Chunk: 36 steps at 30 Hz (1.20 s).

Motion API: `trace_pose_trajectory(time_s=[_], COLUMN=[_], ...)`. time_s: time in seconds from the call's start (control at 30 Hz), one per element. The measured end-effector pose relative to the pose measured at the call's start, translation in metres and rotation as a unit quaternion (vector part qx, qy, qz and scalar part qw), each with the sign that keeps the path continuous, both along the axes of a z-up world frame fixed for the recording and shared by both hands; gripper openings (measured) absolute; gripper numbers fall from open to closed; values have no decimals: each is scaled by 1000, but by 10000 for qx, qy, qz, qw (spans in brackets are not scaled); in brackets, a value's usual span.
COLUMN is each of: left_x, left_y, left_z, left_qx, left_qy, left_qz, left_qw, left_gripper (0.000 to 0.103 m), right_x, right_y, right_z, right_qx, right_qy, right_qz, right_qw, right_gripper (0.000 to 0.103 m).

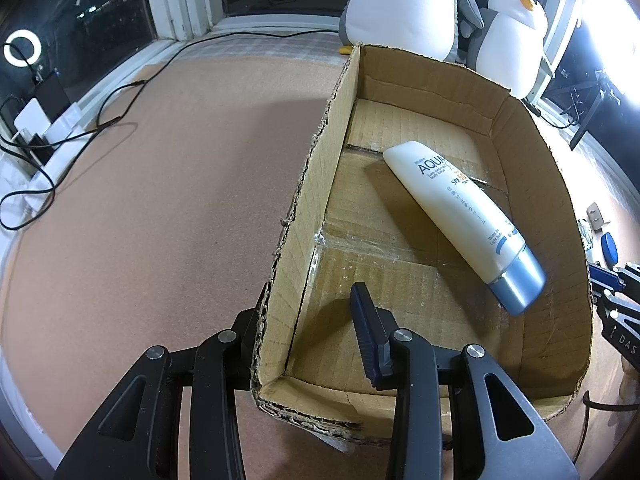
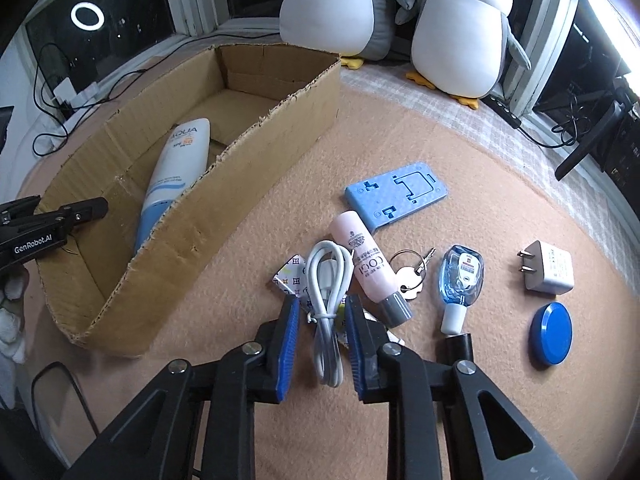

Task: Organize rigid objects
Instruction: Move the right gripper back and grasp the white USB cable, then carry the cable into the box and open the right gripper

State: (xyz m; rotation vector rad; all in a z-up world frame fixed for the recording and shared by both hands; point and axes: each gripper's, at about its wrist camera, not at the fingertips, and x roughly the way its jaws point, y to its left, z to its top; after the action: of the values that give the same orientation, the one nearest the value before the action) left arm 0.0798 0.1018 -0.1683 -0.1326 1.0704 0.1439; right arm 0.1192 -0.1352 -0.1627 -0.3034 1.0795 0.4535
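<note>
One item, a white sunscreen tube, already lies flat inside the cardboard box; the rest wait on the bench beside it. The left gripper is clamped on the near corner of the box wall, one finger outside and one inside, steadying it.

The step in hand looks like the pickup of the next item. The right gripper is down over the coiled white cable, its blue pads either side of the bundle with narrow gaps showing, so the jaws are partly open and not yet pressing. Nothing is held.

The cable lies partly on a small patterned packet and just beside a pink tube, whose grey cap sits close to the right finger. Keys, a small blue bottle, a plug adapter, a blue round tin and a blue plastic stand lie further right.

The next move calls for closing squarely on the cable's tied middle without catching the packet or the pink tube, then a lift over the box wall.
</note>
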Motion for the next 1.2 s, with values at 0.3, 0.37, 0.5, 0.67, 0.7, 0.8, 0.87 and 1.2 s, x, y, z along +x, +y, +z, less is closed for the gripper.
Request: trace_pose_trajectory(time_s=[0.3, 0.37, 0.5, 0.67, 0.7, 0.8, 0.87, 1.2], left_x=[0, 0, 0, 0, 0, 0, 0, 1], left_y=[0, 0, 0, 0, 0, 0, -1, -1], left_z=[0, 0, 0, 0, 0, 0, 0, 0], left_qx=[-10, -8, -9, -9, -12, -14, -18, -41], left_qy=[-1, -2, -1, -1, -1, 0, 0, -5], left_qz=[6, 8, 9, 9, 10, 12, 17, 26], left_qw=[10000, 10000, 10000, 10000, 10000, 10000, 10000, 10000], left_gripper=[35, 35, 35, 35, 35, 35, 35, 35], right_x=[-1, 0, 1, 1, 0, 0, 1, -8], right_y=[-3, -5, -12, -12, -12, -8, -3, 46], right_z=[2, 4, 12, 31, 34, 46, 54, 72], right_qx=[73, 109, 237, 435, 472, 640, 782, 1166], right_qy=[32, 12, 1, -97, -116, -140, -131, -98], right_qz=[-93, -147, -282, -333, -331, -340, -291, 222], right_qw=[9999, 9998, 9993, 9985, 9983, 9973, 9964, 9929], right_gripper=[13, 13, 13, 13, 13, 13, 13, 13])
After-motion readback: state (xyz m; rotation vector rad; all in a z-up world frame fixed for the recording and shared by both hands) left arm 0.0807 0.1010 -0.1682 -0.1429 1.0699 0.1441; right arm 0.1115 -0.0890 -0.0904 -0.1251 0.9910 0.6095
